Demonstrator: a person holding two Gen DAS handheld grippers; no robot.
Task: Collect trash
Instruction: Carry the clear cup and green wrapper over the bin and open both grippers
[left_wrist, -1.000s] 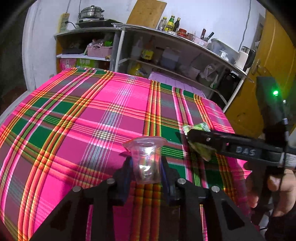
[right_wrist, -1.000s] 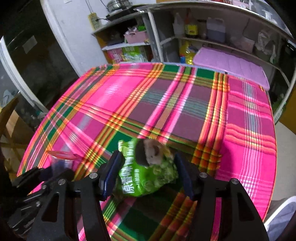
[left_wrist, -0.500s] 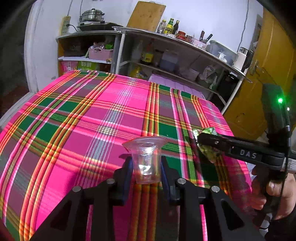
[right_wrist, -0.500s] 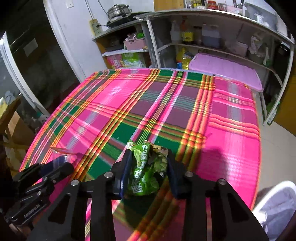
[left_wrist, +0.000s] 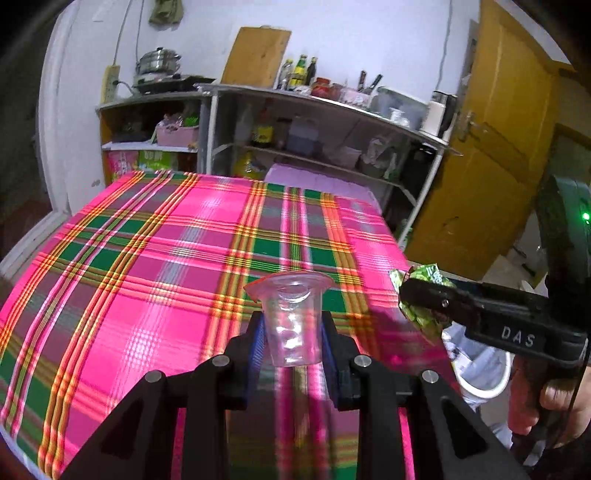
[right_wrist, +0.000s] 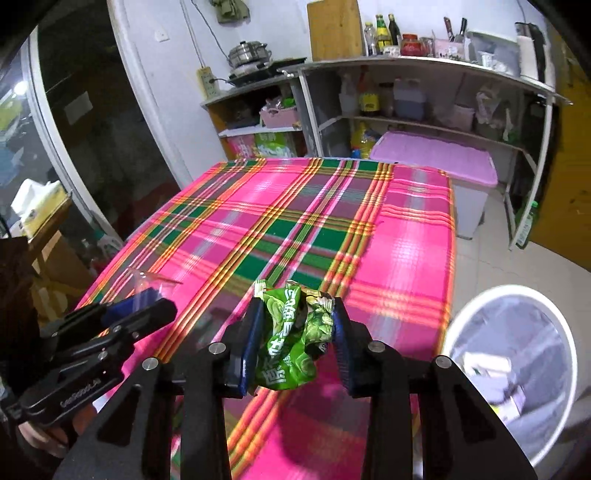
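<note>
My left gripper (left_wrist: 291, 332) is shut on a clear plastic cup (left_wrist: 291, 317) and holds it upright above the pink plaid tablecloth (left_wrist: 147, 266). My right gripper (right_wrist: 295, 339) is shut on a crumpled green snack wrapper (right_wrist: 293, 339), held above the table's right edge. The wrapper also shows in the left wrist view (left_wrist: 424, 291), at the tip of the right gripper (left_wrist: 417, 295). The left gripper (right_wrist: 147, 306) with the cup (right_wrist: 147, 284) shows at the left of the right wrist view. A white round trash bin (right_wrist: 517, 365) with a liner and some trash stands on the floor beside the table, low right.
Metal shelves (left_wrist: 314, 122) with bottles, pots and boxes stand behind the table. A purple-lidded bin (right_wrist: 436, 158) sits at the table's far end. A yellow door (left_wrist: 491, 147) is at the right. The bin's rim also shows in the left wrist view (left_wrist: 480, 387).
Both grippers have lifted and pulled back toward the table's right edge with the cup and wrapper. The trash bin has come into view at the lower right.
</note>
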